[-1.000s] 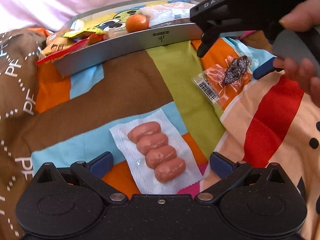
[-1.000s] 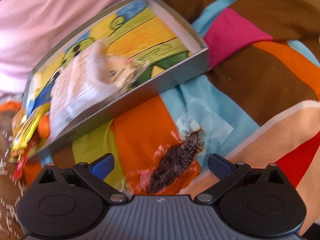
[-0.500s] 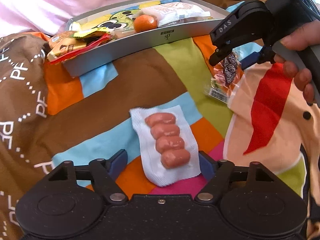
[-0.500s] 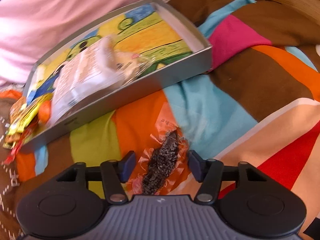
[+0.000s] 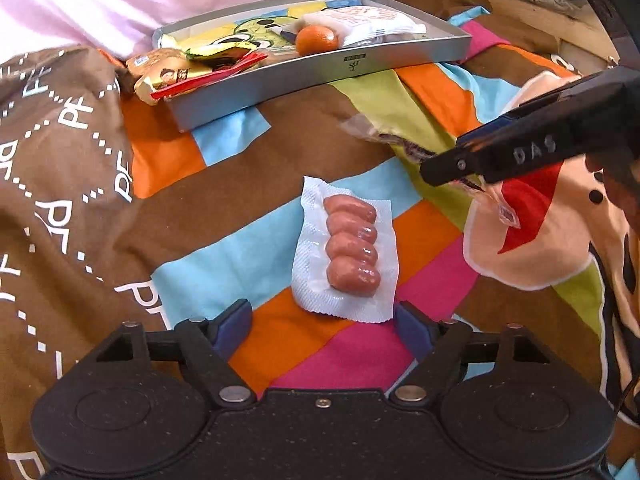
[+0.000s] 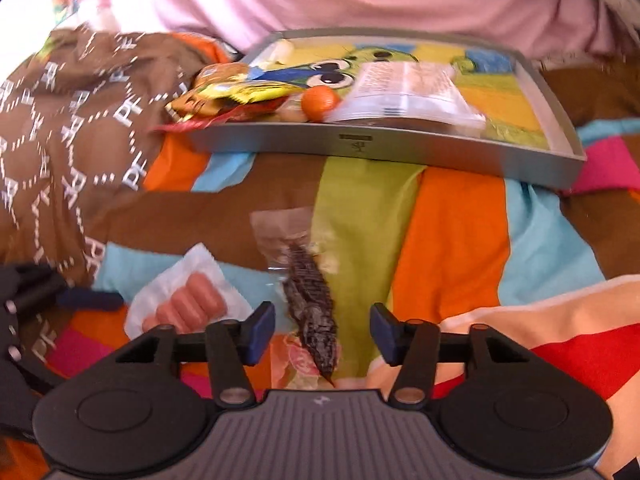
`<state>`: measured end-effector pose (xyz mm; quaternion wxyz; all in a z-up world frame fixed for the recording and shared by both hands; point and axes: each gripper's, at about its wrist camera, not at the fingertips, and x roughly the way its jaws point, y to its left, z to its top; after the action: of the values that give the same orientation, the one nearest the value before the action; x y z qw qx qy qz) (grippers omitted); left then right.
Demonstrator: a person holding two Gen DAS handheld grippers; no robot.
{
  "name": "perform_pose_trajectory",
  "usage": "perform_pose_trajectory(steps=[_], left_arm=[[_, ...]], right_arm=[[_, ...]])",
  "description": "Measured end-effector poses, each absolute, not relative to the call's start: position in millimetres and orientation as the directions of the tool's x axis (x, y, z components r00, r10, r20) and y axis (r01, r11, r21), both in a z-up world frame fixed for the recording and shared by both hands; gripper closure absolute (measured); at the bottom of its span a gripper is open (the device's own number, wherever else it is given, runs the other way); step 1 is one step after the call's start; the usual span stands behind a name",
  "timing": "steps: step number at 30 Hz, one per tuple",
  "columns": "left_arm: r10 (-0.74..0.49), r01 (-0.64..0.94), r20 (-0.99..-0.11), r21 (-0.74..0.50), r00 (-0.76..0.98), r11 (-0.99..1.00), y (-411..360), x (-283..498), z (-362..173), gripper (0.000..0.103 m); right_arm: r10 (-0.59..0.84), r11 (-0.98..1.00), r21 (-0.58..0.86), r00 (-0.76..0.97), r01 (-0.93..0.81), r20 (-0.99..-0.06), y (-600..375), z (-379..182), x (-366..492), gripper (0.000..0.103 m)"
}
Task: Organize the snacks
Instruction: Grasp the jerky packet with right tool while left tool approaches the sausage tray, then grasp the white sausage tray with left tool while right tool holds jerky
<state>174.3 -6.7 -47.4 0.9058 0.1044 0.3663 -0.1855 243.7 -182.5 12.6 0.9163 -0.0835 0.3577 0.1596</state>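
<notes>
1. Left gripper (image 5: 322, 314): released, fingers spread wide, low over the patchwork blanket (image 5: 200, 168).
2. Vacuum pack of four small sausages (image 5: 348, 248): flat on the blanket, just ahead of the left gripper, near end between the two blue pads, near right corner just beside the right-hand pad.
3. Right gripper (image 6: 322, 328): clenched across a clear packet of dark dried snack (image 6: 308, 292), wrapper spanning the gap between the pads, far end sticking out forward past the fingertips.
4. Same packet in the left wrist view: raised clear of the blanket, to the right of the sausages, between them and the tray.
5. Grey metal tray (image 5: 320, 76): on the blanket beyond both grippers, cartoon print on its floor, against pink fabric (image 5: 120, 0) at the back.
6. Inside the tray: a mandarin (image 5: 317, 39) near the middle; a white printed packet (image 5: 372, 20) touching it on the right; a yellow wrapper (image 5: 216, 50) on the left.
7. Left corner of the tray: a gold snack bag (image 5: 160, 76) and a red wrapper (image 5: 208, 80) overhanging the rim.
</notes>
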Motion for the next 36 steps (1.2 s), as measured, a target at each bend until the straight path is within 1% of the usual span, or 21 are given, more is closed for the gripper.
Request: perform_pose_trajectory(steps=[3,5,7,13,15,17,19,21,23,25,32,36], left_arm=[[-0.24,0.427,-0.702,0.1,0.67,0.899,-14,173,-47,0.019],[-0.236,0.441,-0.707,0.119,0.667,0.89,-18,175,-46,0.017],[-0.232,0.471,-0.723,0.146,0.651,0.87,-22,178,-44,0.017],[-0.205,0.599,-0.767,0.273,0.608,0.753,-39,191,-36,0.013],[-0.19,0.604,-0.764,0.304,0.616,0.737,-49,196,-39,0.013],[-0.181,0.593,-0.752,0.321,0.633,0.738,-58,200,-42,0.012],[-0.182,0.573,-0.737,0.32,0.651,0.755,-62,204,-44,0.015],[-0.182,0.555,-0.719,0.324,0.671,0.766,-64,203,-45,0.018],[-0.19,0.554,-0.707,0.328,0.681,0.765,-66,201,-46,0.028],[-0.212,0.552,-0.701,0.302,0.681,0.777,-65,201,-44,0.041],[-0.226,0.49,-0.692,0.21,0.686,0.846,-55,199,-42,0.042],[-0.255,0.426,-0.729,0.055,0.635,0.903,-39,197,-39,0.042]], right_arm=[[0.212,0.932,-0.094,0.735,-0.351,-0.644,-179,4,239,0.034],[0.226,0.925,-0.093,0.731,-0.368,-0.644,-179,-1,235,0.033],[0.261,0.912,-0.076,0.712,-0.404,-0.652,-183,-6,233,0.029],[0.301,0.88,-0.088,0.693,-0.466,-0.655,-198,-12,233,0.027],[0.313,0.871,-0.092,0.688,-0.483,-0.654,-198,-15,237,0.027],[0.314,0.85,-0.135,0.696,-0.509,-0.646,-194,-19,239,0.027],[0.315,0.838,-0.163,0.705,-0.521,-0.636,-192,-22,238,0.03],[0.317,0.84,-0.164,0.714,-0.517,-0.624,-193,-22,234,0.04],[0.321,0.854,-0.146,0.726,-0.5,-0.609,-196,-20,230,0.047],[0.332,0.871,-0.101,0.727,-0.481,-0.601,-201,-17,228,0.048],[0.362,0.911,0.044,0.743,-0.411,-0.563,-215,-26,215,0.05],[0.376,0.919,0.117,0.745,-0.378,-0.551,-222,-26,208,0.05]])
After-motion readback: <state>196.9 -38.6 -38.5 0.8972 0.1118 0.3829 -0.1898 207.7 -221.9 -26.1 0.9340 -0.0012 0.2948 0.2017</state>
